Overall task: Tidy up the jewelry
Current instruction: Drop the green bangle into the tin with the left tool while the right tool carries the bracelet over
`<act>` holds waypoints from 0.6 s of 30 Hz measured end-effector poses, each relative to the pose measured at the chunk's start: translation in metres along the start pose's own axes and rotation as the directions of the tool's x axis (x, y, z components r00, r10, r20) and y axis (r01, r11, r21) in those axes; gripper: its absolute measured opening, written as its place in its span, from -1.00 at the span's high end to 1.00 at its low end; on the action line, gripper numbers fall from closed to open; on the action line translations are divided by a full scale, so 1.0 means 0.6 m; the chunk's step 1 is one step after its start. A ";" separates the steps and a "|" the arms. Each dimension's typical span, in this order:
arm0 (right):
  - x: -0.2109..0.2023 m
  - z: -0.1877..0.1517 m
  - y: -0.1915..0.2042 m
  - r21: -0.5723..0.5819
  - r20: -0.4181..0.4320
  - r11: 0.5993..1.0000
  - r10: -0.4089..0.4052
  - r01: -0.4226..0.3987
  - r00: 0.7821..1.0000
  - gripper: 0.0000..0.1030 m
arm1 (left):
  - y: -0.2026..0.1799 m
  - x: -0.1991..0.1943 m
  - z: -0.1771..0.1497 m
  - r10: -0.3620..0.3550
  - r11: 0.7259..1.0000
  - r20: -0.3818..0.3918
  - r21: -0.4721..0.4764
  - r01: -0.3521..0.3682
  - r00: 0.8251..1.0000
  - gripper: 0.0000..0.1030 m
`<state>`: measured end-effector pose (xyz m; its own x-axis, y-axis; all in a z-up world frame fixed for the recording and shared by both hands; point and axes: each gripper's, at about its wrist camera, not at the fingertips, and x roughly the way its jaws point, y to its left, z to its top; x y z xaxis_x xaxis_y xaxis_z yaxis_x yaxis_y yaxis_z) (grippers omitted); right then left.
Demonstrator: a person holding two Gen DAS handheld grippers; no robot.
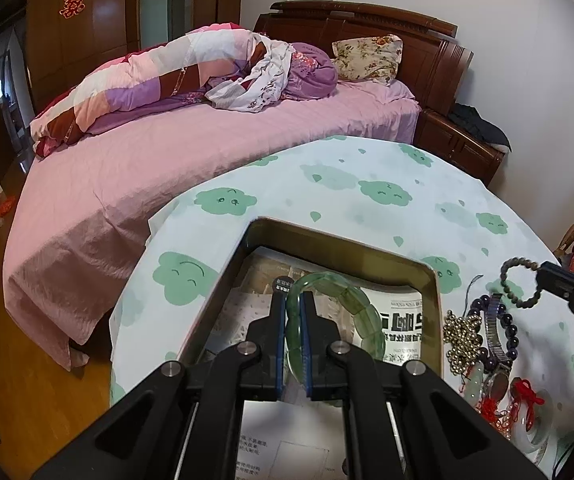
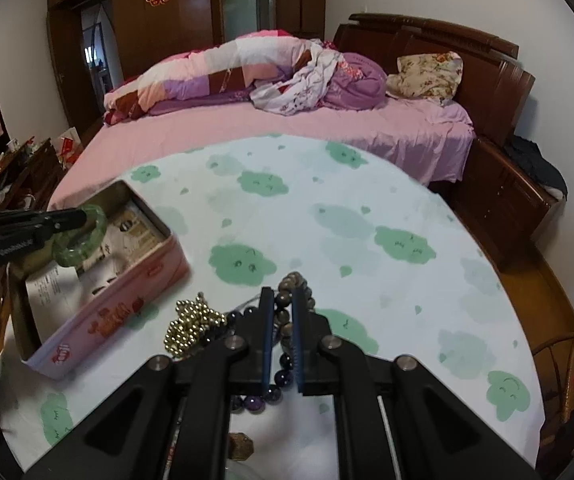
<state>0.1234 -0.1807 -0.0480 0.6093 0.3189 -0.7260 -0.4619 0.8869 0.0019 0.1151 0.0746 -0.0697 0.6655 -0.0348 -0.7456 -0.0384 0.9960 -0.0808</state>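
Bedroom with dark wooden wardrobes, a pink-sheeted bed behind, a rolled quilt and a floral pillow on it. In front, a round worktop under a white cloth printed with green clouds.

Near the worktop's left edge: an open pink tin box, printed papers inside. Left tongs clamped on a green jade bracelet, held just over the box interior. Seen also from the right wrist view: left tongs with the green bracelet above the box.

Toward the near edge, just right of the box: a jewelry heap with gold bead chain, dark purple bead bracelet, metal watch, red cord pieces. Right tongs pressed together on a grey-brown bead bracelet, the loop lifted clear of the heap.
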 end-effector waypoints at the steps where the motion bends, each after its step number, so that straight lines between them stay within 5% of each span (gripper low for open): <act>1: -0.002 0.002 0.002 -0.005 0.003 1.000 0.002 -0.002 1.000 0.80 | 0.002 0.002 0.003 0.002 1.000 -0.003 0.001 -0.002 1.000 0.89; 18: -0.017 0.073 0.098 -0.116 0.068 0.989 0.095 -0.087 0.993 0.81 | 0.017 0.035 0.031 0.021 0.999 -0.034 0.038 -0.019 0.999 0.87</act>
<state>0.1181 -0.1169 -0.0105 0.6048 0.4237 -0.6743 -0.5846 0.8112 -0.0147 0.1424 0.0854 -0.0738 0.6392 -0.0171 -0.7688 -0.0228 0.9989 -0.0411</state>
